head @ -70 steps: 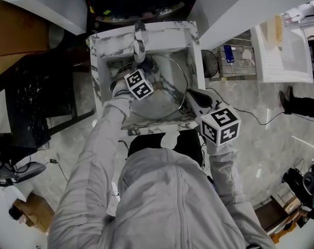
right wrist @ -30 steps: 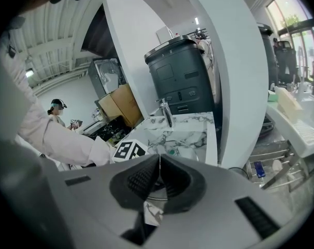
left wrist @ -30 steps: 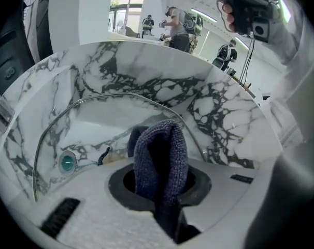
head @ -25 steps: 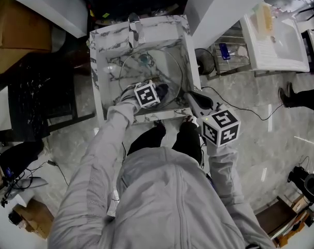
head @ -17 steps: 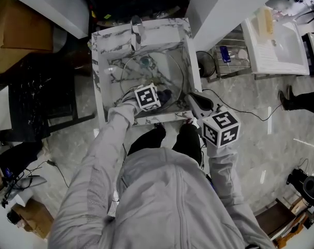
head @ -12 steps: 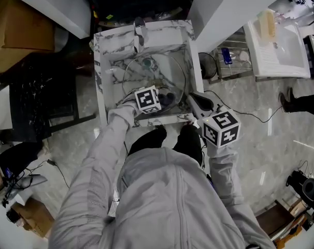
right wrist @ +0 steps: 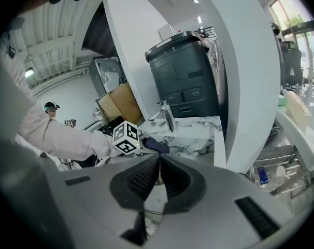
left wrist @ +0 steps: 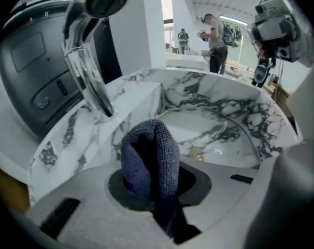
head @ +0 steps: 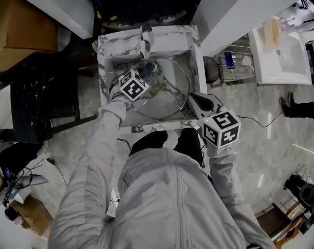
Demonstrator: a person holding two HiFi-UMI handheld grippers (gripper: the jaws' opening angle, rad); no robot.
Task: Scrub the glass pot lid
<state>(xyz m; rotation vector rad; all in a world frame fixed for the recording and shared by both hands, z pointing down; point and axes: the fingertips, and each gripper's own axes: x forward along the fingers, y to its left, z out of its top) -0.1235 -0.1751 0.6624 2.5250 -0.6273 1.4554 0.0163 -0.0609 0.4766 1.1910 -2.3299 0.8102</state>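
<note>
Head view: a white, grey-veined marble sink (head: 106, 56) lies ahead of both hand-held grippers, and a round glass pot lid (head: 170, 95) fills most of its basin. The left hand-held gripper (head: 140, 72) is over the lid's far left part, just short of a chrome tap (head: 145, 38). The right hand-held gripper (head: 190, 97) meets the lid's near right rim.

Left gripper view: the jaws are clamped on a folded dark blue cloth (left wrist: 148, 149) that stands up between them. The tap rises ahead and to the left, and the lid's glass and thin rim lie beyond the cloth to the right, inside the basin. A dark grey bin (left wrist: 32, 71) stands behind the tap.

Right gripper view: the jaws are pressed almost together, pinching the thin edge of the lid. Ahead and slightly left are the other gripper's marker cube and the cloth, over the sink.
</note>
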